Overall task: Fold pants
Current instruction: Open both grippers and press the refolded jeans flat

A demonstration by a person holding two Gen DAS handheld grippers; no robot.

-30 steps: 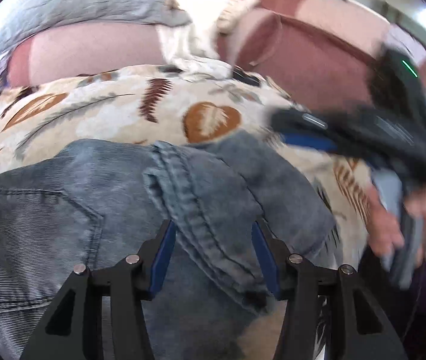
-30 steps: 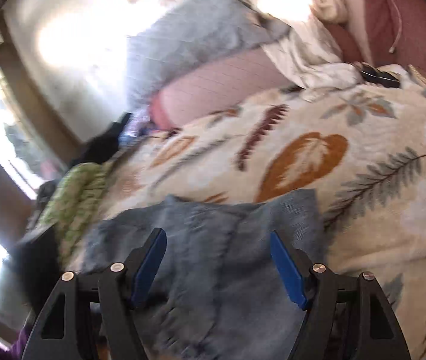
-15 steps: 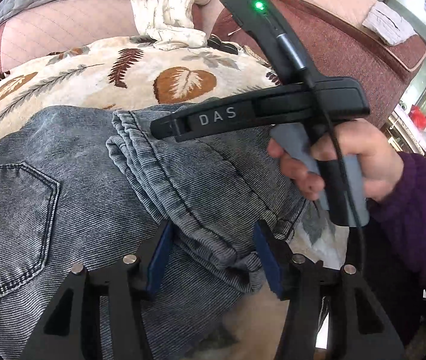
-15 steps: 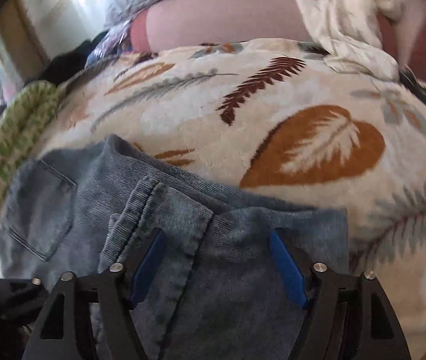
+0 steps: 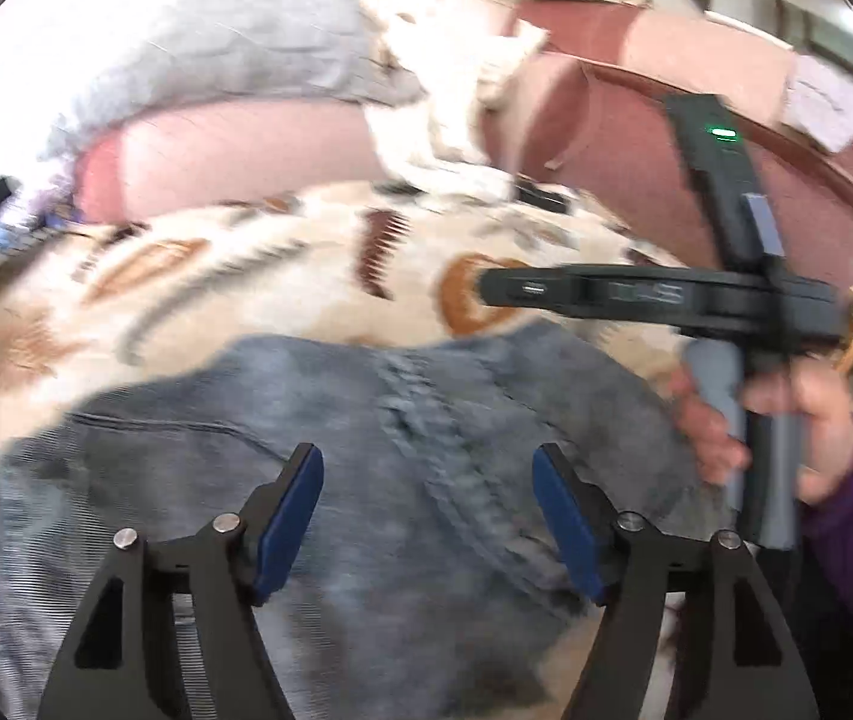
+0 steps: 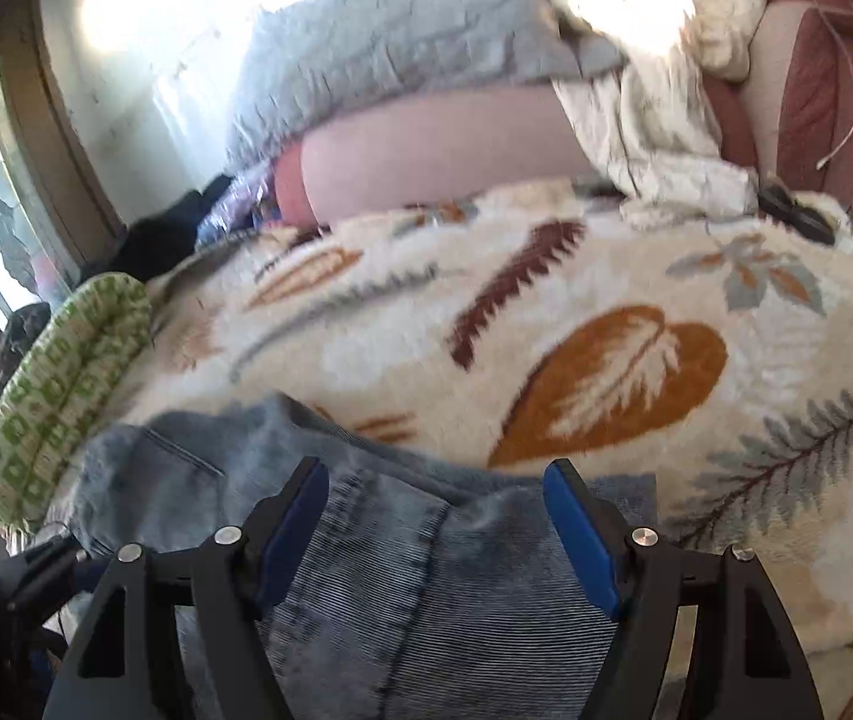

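Observation:
Blue-grey denim pants (image 5: 426, 420) lie folded on a cream blanket with a leaf print (image 5: 246, 276). A thick seam runs up the middle of the fold. My left gripper (image 5: 426, 480) is open just above the denim, holding nothing. The right gripper's body (image 5: 654, 294) shows in the left wrist view, held in a hand over the pants' far right edge. In the right wrist view the pants (image 6: 426, 570) fill the bottom, and my right gripper (image 6: 435, 498) is open over them, empty. The view is blurred by motion.
The blanket (image 6: 606, 330) covers a bed. A pink bolster (image 6: 426, 150) with a grey quilt (image 6: 396, 42) and white cloth (image 6: 654, 126) lies at the back. A green patterned cushion (image 6: 60, 384) is at the left. A reddish sofa (image 5: 636, 138) stands at the right.
Both grippers have lifted and tilted back from the pants. The left gripper's jaws have spread wider and no longer straddle the folded hem. The right gripper has moved right.

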